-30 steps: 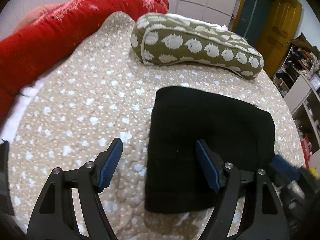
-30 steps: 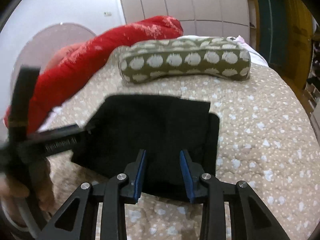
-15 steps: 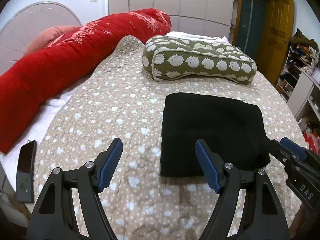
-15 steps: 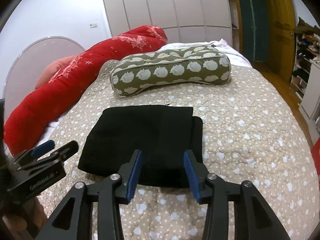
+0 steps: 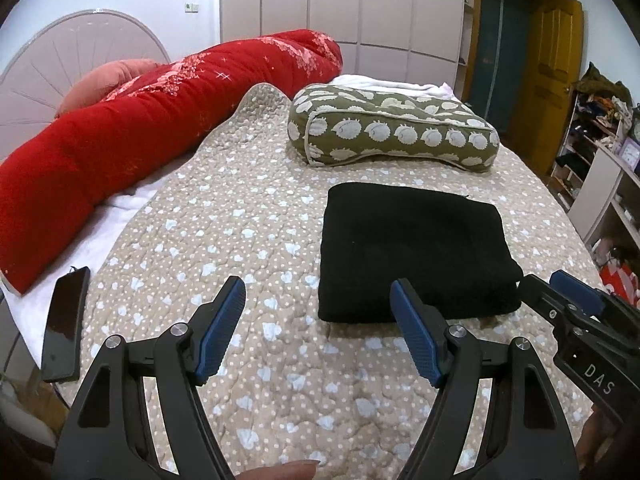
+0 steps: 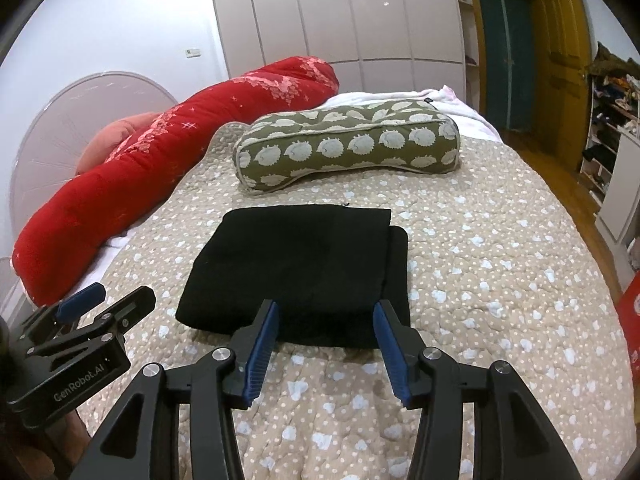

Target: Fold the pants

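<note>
Bedroom, quilted beige bedspread dotted with pale hearts, green hedgehog-print pillow across the far end, long red bolster down the left side, dark phone at the near left edge. Black pants lying flat mid-bed, already down to a compact, squared stack with one layer peeking out along the right edge. Left gripper spread wide over bare quilt, nothing between the pads, well left of the bundle. Right gripper parted too, jaws clear of the near hem, not pinching any cloth. Looks like folding finished or all but finished; at most a small tidy of that offset right edge left to do.
</note>
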{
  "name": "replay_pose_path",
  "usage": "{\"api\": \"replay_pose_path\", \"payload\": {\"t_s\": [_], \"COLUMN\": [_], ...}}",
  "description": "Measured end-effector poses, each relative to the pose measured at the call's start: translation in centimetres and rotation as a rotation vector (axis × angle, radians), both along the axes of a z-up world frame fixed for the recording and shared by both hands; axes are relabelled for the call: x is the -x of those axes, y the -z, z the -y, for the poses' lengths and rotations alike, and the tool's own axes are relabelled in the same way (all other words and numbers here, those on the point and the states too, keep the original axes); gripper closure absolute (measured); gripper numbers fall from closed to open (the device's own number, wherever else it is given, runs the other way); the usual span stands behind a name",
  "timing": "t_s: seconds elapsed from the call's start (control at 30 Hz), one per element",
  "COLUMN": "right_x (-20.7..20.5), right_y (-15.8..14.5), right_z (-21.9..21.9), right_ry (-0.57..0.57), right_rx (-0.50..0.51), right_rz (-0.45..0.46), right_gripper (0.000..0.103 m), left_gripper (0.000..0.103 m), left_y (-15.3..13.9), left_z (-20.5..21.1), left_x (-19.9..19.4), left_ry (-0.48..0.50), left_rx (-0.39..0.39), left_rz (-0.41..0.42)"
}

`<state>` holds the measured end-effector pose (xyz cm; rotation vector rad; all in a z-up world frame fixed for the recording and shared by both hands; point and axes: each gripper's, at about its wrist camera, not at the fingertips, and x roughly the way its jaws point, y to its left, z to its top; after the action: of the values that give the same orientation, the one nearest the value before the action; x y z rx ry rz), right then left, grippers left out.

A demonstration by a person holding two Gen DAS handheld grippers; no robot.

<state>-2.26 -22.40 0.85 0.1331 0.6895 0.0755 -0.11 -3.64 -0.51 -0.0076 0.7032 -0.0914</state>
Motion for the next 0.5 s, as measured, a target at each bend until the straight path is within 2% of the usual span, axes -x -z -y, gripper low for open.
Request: {"api": "replay_pose_path", "payload": {"t_s": [0.5], "right_x": [0.7], "right_y": [-0.3], "right_z": [0.1], "right_ry": [-0.008], "right_rx": [-0.009], "right_rz": [-0.009], "right_gripper": [0.055], "left_gripper": [0.028], "left_y": [-0.1], "left_z": [0.4], "left_x": [1.5], "left_ry": [0.014], "left_rx": [-0.008], "left_rz": [-0.001]}}
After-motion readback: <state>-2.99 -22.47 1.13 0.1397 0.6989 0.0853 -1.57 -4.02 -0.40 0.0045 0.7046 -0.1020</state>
